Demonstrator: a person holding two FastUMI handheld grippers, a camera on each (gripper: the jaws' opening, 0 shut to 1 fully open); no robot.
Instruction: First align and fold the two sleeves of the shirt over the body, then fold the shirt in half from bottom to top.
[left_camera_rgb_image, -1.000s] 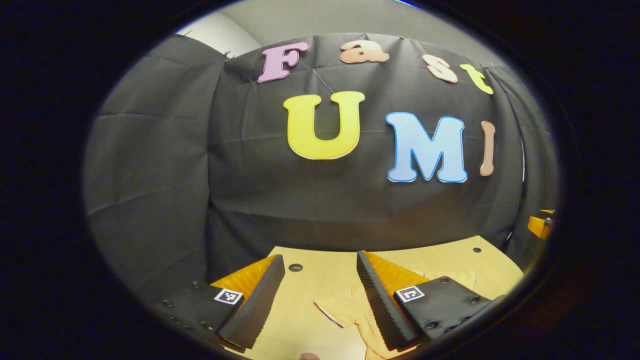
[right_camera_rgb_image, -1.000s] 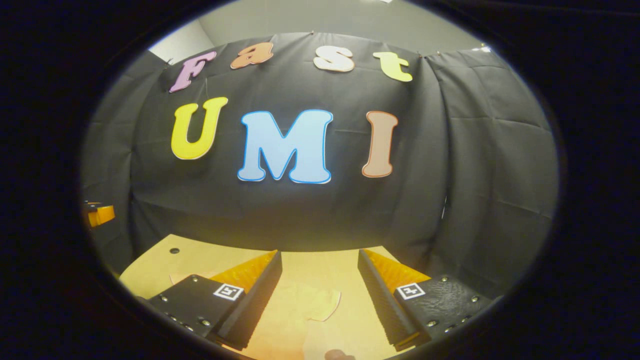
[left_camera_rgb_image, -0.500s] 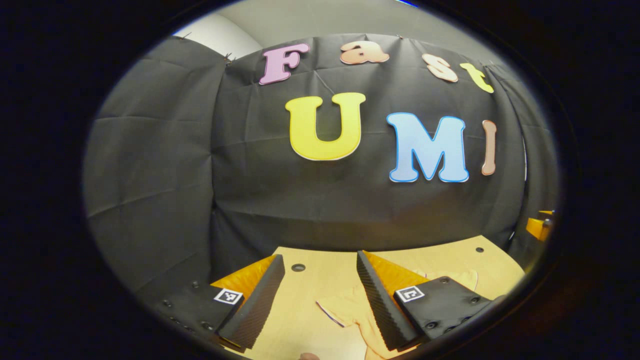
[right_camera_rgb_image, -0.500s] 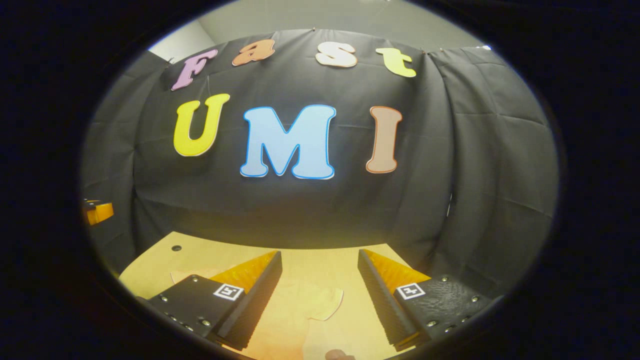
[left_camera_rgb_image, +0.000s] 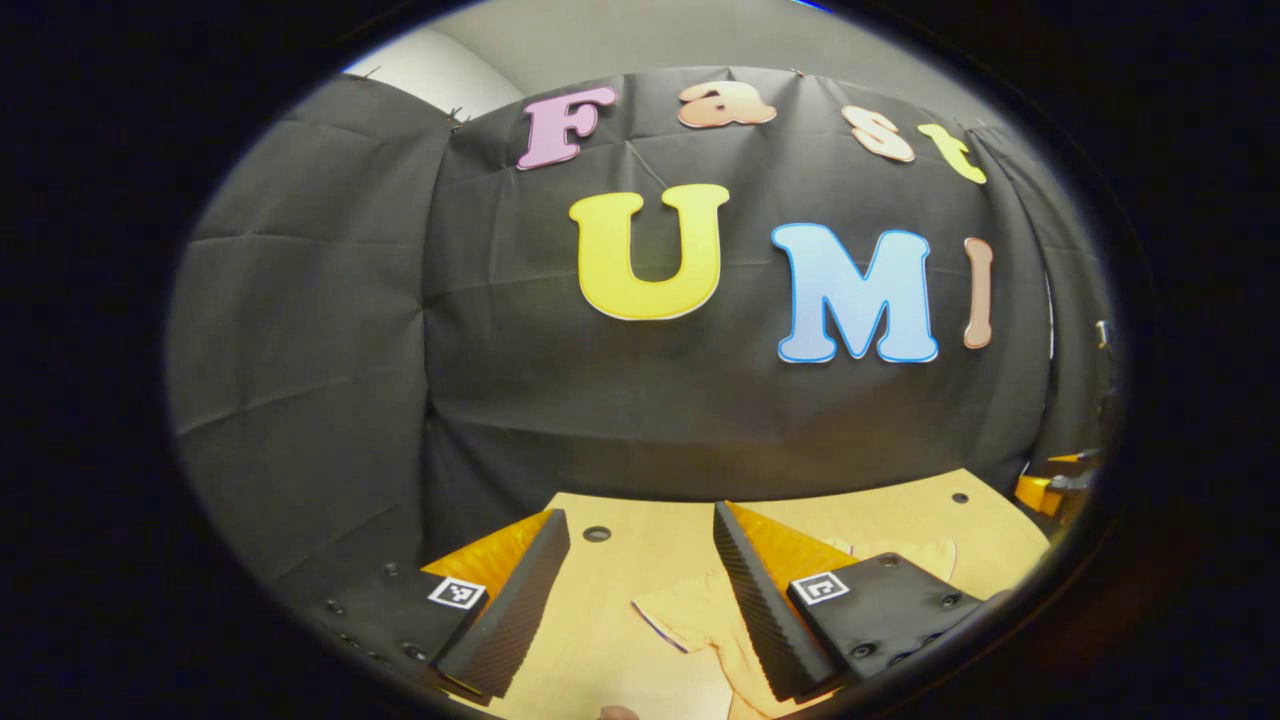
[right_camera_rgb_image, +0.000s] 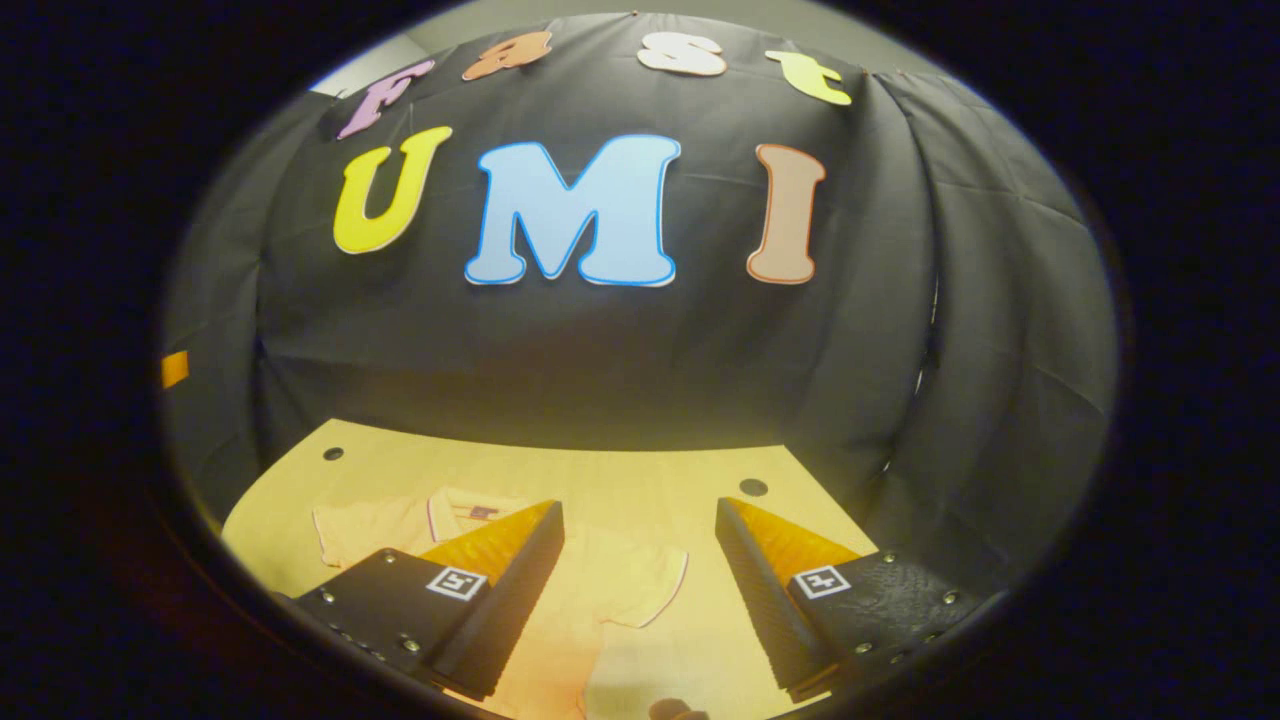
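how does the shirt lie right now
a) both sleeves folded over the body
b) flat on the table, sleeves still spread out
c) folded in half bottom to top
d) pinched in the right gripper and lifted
b: in the right gripper view the shirt lies flat on the table with a sleeve spread sideways, and the right gripper is open above it.

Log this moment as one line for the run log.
left gripper: open, above table | right gripper: open, above shirt | shirt: flat, sleeves unfolded | fold: not started
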